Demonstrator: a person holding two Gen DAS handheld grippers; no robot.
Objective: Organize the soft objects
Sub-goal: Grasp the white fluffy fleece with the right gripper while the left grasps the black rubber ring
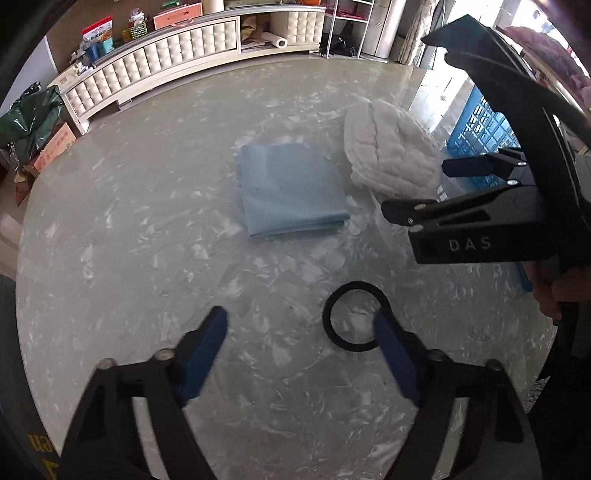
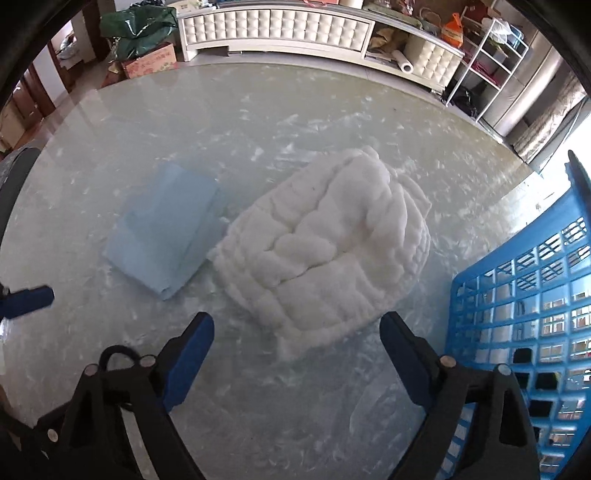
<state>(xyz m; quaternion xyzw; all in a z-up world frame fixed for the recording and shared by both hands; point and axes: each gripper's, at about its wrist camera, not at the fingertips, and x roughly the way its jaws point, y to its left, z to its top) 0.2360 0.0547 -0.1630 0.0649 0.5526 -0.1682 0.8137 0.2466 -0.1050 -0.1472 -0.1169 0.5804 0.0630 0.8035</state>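
White letters "DAS" readable on black body of right gripper (image 1: pixel 412 192), seen in left wrist view. Yellow characters on black rim, bottom-left corner of same view, cut off, unreadable. Red-and-white package (image 1: pixel 98 31) on far shelf carries print, too small to read. Cardboard box (image 2: pixel 151 62) print illegible.

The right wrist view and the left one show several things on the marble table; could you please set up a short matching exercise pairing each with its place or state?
Things:
1. blue cloth
2. white fluffy item
3. black ring
4. blue basket

Places or states:
A. lies flat on the table by the left gripper's fingertip
B. folded flat, left of the fluffy item
C. stands at the table's right side, latticed wall
D. just ahead of the open right gripper

Pairs: 1-B, 2-D, 3-A, 4-C
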